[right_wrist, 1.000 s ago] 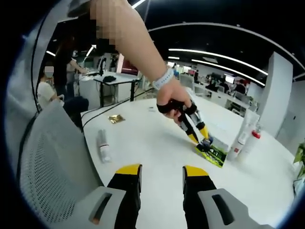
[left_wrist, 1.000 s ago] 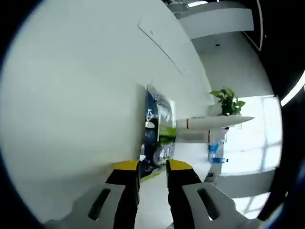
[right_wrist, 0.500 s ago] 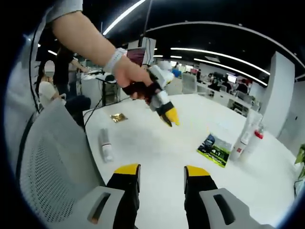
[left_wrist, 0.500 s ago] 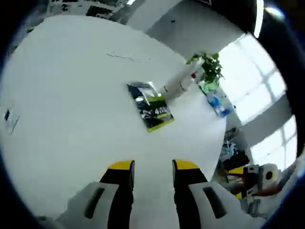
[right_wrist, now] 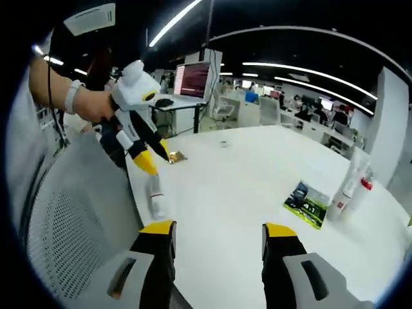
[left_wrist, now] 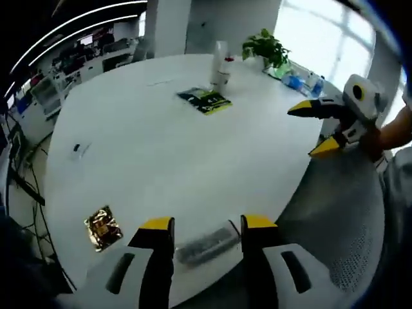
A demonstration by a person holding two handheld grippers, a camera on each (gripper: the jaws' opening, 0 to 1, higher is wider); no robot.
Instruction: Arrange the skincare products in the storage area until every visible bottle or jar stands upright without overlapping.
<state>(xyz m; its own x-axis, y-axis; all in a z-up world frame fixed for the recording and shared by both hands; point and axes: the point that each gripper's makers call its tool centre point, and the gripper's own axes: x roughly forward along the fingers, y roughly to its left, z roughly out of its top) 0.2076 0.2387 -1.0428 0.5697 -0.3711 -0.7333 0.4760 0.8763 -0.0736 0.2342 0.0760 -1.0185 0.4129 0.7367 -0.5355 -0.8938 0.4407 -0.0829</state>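
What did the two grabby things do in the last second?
The left gripper let go of the green packet by the upright tubes, rose, and swung over to the lying tube at the table's near edge. The packet, tubes and gold sachet stayed put; the right gripper stayed open.

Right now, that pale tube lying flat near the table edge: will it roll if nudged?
Probably. The pale tube looks round-bodied and lies on its side on the smooth white table, close to the edge, so a sideways push could roll it off. It looks small, likely light.
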